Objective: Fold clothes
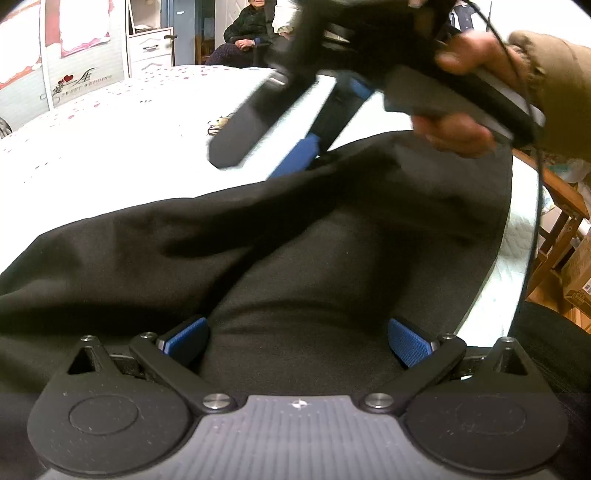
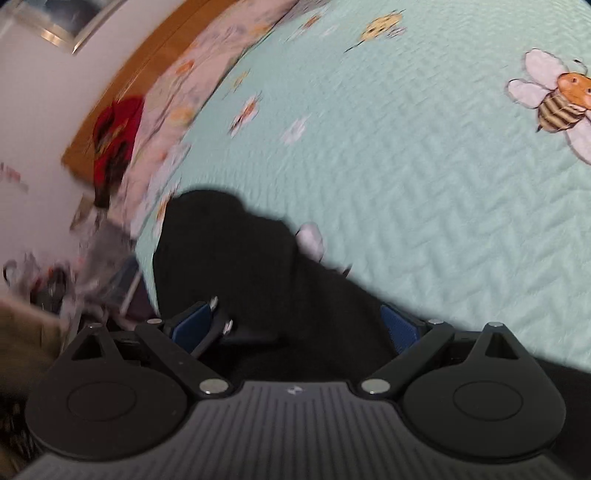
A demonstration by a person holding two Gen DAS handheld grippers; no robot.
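Black garment (image 1: 295,236) on the bed (image 1: 110,122) runs near-left to far-right, bunched between both spread-open, released hand-held grippers: left (image 1: 297,341) near, right (image 1: 280,155) far.

One black garment (image 1: 295,240) lies across one bed (image 1: 147,140), and it shows again as a dark heap (image 2: 240,258) on the pale green quilt (image 2: 406,184) in the right wrist view. Two hand-held grippers are in use: the left hand-held gripper (image 1: 297,339), with two blue-padded fingers set wide apart, and the right hand-held gripper (image 1: 258,144), also with two fingers, held by one hand (image 1: 461,125) in a brown sleeve. One seated person (image 1: 247,33) is in the background, beside one white cabinet (image 1: 151,48). The quilt carries one large printed bee (image 2: 557,103) and one smaller one (image 2: 380,26), blurred. One red item (image 2: 114,140) sits at the bed's edge.
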